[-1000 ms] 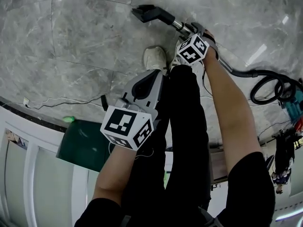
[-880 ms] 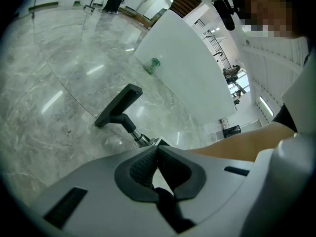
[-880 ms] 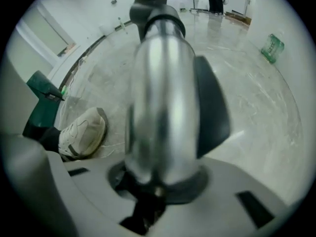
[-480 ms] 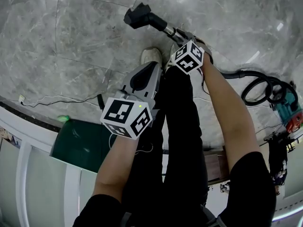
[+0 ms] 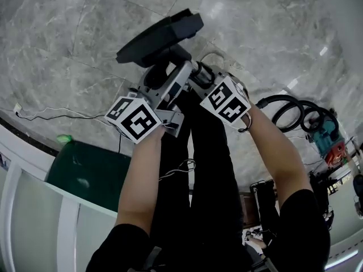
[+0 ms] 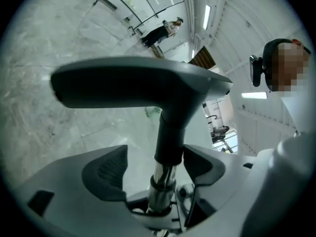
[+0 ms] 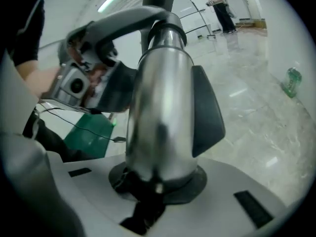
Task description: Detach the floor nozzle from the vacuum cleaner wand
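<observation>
The marble floor (image 5: 68,44) filled the head view, with a coiled hose (image 5: 295,115) lying on it at the right. The nozzle (image 5: 161,35) hung tilted above the floor, joined to the wand (image 7: 163,73). The right gripper (image 7: 160,112) was clamped on the chrome wand. The left gripper (image 6: 155,164) had its jaws opening, and the nozzle's black neck stood between them unpinched.

Shiny metal wand (image 7: 163,107), matt dark plastic floor nozzle (image 6: 138,85), glossy marble floor (image 5: 85,50)
</observation>
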The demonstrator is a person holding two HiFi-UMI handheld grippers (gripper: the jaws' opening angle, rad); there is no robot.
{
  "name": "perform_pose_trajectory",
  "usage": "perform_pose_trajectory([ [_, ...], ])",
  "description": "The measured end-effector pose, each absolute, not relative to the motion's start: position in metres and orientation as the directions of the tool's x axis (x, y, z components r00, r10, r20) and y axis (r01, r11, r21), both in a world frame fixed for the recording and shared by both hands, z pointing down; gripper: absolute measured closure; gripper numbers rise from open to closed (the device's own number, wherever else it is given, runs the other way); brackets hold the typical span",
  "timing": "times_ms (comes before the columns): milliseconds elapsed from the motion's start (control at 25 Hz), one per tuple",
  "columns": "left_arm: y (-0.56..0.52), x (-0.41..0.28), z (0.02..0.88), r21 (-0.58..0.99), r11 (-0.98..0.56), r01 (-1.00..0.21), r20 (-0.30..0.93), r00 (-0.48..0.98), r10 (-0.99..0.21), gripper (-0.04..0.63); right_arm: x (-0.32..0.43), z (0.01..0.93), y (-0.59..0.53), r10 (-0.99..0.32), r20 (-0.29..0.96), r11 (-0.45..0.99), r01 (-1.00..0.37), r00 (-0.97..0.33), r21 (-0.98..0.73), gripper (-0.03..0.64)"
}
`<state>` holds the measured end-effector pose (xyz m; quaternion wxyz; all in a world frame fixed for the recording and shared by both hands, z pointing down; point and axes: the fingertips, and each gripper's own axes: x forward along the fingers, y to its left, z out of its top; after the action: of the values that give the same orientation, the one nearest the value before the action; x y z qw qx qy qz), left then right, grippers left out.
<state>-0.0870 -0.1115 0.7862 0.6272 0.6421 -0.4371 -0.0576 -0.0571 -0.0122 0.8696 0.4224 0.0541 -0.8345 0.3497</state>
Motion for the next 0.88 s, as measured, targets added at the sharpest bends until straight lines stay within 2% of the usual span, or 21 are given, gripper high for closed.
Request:
perform_pose_trajectory([
  [80, -0.122, -0.089, 0.760, 0.885, 0.128, -0.448, 0.403, 0.599, -0.692, 0.232, -0.069, 0.832, 0.008, 0.303, 0.665, 0.729, -0.283, -0.683, -0.623, 0.549],
  [240, -0.137, -0.092, 0.705, 0.919, -0.020, -0.393, 0.232, 0.583, -0.778, 0.224, -0.082, 0.765, 0.045, 0.507, 0.467, 0.631, -0.057, -0.724, -0.774, 0.549],
  [360, -0.139, -0.088, 0.667, 0.938, -0.155, -0.310, 0.081, 0.630, -0.772, 0.224, -0.085, 0.725, 0.056, 0.599, 0.279, 0.480, 0.057, -0.750, -0.875, 0.551],
  [520, -0.134, -0.083, 0.629, 0.941, -0.297, -0.161, -0.103, 0.701, -0.706, 0.230, -0.092, 0.685, 0.067, 0.631, 0.069, 0.297, 0.159, -0.773, -0.942, 0.557],
  [600, -0.128, -0.082, 0.620, 0.926, -0.339, -0.165, -0.118, 0.728, -0.675, 0.285, -0.097, 0.678, 0.074, 0.642, 0.034, 0.269, 0.183, -0.766, -0.946, 0.557],
  [720, -0.125, -0.084, 0.625, 0.918, -0.312, -0.246, -0.032, 0.736, -0.676, 0.429, -0.102, 0.676, 0.082, 0.652, 0.015, 0.242, 0.190, -0.758, -0.951, 0.557],
  [880, -0.122, -0.099, 0.648, 0.946, -0.170, -0.277, 0.086, 0.717, -0.692, 0.494, -0.111, 0.686, 0.087, 0.661, 0.042, 0.235, 0.153, -0.749, -0.960, 0.555],
])
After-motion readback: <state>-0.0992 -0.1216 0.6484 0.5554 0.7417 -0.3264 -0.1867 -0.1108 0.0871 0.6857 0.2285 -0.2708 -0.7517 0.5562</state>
